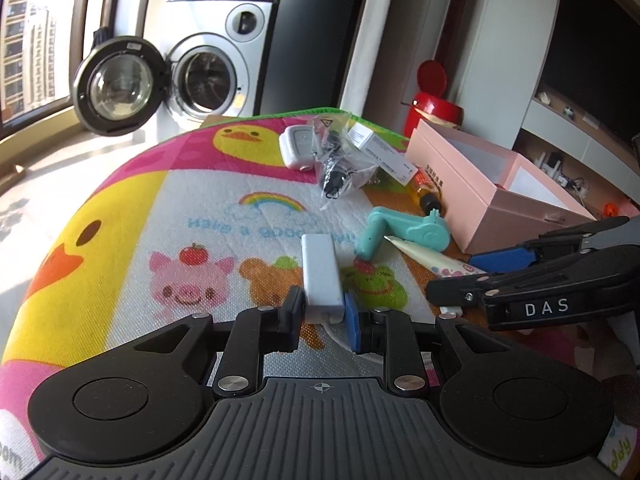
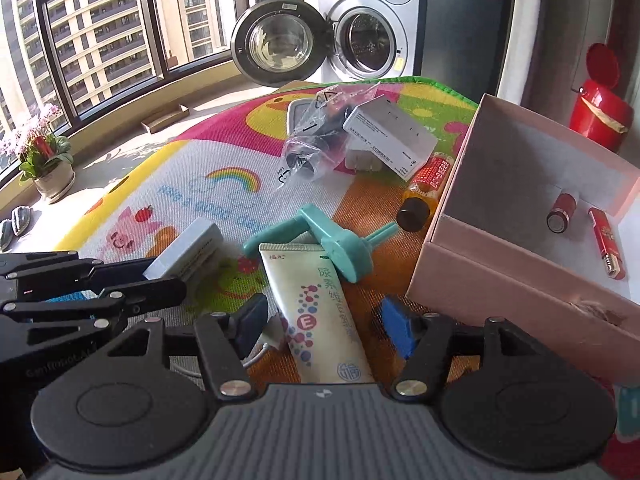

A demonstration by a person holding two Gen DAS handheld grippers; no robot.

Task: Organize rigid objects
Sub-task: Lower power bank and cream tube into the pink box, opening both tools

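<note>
Jaws of the left gripper (image 1: 323, 312) are clamped on the near end of a pale grey block (image 1: 321, 276), pads pressing both its sides, and the block juts forward over the cartoon mat (image 1: 168, 216) covering the surface. Over on the right gripper (image 2: 322, 320), the jaws stand apart, straddling the lower half of a cream tube (image 2: 316, 312) without pressing on it; the tube lies flat on the mat, cap end toward the camera. Just beyond the tube sits a teal plastic crank (image 2: 332, 240), its round end overlapping the tube's top edge. Further back, a clear bag of dark parts (image 2: 320, 136) leans against a white carton (image 2: 390, 136), with a small amber bottle (image 2: 426, 188) beside them. To the right, the open pink box (image 2: 480, 280) holds a red cylinder (image 2: 562, 213) and a red stick (image 2: 606, 242). Behind it all, a washing machine (image 2: 372, 28) with its door swung open.
</note>
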